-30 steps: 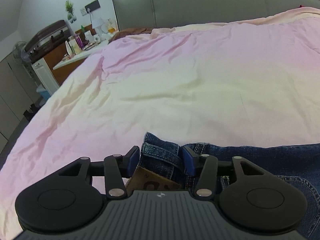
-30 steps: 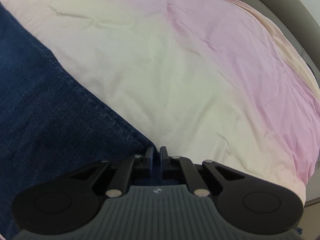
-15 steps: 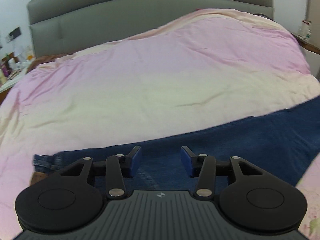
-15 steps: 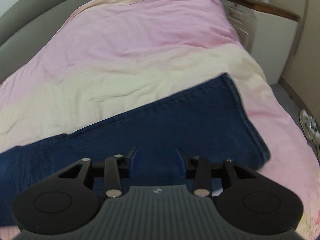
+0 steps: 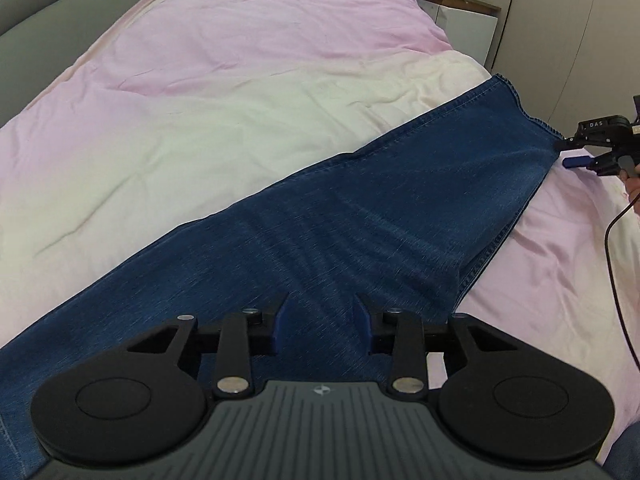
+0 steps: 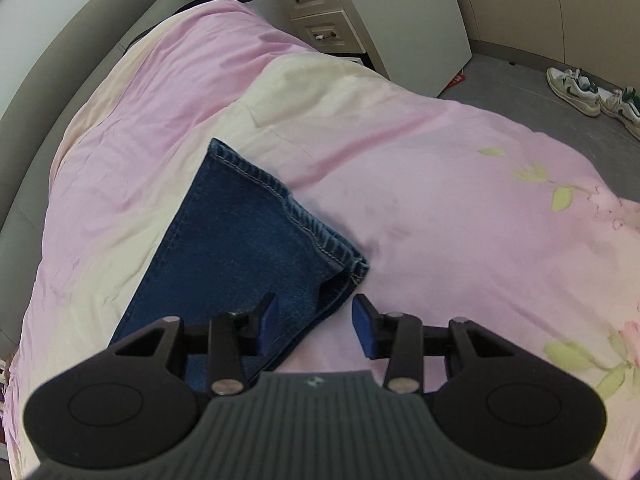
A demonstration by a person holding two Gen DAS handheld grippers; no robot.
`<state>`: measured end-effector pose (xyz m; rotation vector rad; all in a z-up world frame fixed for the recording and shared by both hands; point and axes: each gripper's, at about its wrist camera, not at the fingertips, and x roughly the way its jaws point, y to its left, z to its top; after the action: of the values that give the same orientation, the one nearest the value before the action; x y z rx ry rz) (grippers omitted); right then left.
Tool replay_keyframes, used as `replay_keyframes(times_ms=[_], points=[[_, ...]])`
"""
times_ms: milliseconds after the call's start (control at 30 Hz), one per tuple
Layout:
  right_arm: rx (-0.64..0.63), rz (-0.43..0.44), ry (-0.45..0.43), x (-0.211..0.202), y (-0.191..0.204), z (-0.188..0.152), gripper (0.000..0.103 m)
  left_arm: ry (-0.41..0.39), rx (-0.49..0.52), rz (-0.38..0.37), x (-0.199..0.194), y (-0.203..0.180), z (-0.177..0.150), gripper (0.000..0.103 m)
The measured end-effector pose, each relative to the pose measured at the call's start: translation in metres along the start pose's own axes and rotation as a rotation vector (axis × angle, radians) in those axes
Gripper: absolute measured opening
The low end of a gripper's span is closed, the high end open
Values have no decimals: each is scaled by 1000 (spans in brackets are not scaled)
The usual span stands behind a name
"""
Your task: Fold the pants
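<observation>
Dark blue jeans (image 5: 360, 216) lie stretched across the pink and cream duvet, legs stacked, hem at the far right. My left gripper (image 5: 322, 322) is open, hovering over the middle of the leg. My right gripper (image 6: 314, 322) is open just above the near corner of the hem (image 6: 280, 196); its left finger is over the denim, its right finger over the duvet. The right gripper also shows in the left wrist view (image 5: 576, 152), at the hem's edge.
The duvet (image 5: 200, 100) covers the whole bed, with a grey headboard (image 6: 80, 32) behind. A white bedside cabinet (image 6: 360, 12) stands past the bed's right side. Sneakers (image 6: 584, 88) lie on the grey floor. A cable (image 5: 616, 248) hangs from the right gripper.
Both grippers have let go of the jeans and opened. The left swung from the waistband toward mid-leg; the right drew back to the hem's near corner.
</observation>
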<state>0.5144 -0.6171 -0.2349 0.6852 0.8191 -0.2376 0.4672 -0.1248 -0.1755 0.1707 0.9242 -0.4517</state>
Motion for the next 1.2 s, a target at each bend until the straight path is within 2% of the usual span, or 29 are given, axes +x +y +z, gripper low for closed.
replay_keyframes(times_ms=[200,233,267,333,400,500,633,800,867,1033,1200], points=[[123,48,-15,29,-21,1,38,54,20,-54,34,-18,8,33],[117,46,-18,32,-20,-1,34,70,27,-69,39,-22,6,32],[106,42,-27,32,-19,-1,22,83,40,-71,44,-25,3,32],[76,50,-63,29,-14,0,14,90,62,-56,52,-30,-3,32],[39,73,-106,16,-6,5,1,94,34,-57,58,-29,-6,32],[-30,117,-160,-13,16,17,0,105,-21,-66,63,-23,-6,32],[-120,176,-217,-62,68,33,0,87,-70,-48,42,-15,-6,32],[-268,271,-261,-124,160,34,0,4,-141,-37,-27,23,-19,32],[-331,301,-265,-144,202,25,0,-2,-174,0,-56,44,-29,32],[-485,368,-232,-175,311,-24,0,-27,-211,118,-128,97,-62,32],[-599,427,-148,-176,404,-94,0,-32,-295,167,-185,147,-96,32]])
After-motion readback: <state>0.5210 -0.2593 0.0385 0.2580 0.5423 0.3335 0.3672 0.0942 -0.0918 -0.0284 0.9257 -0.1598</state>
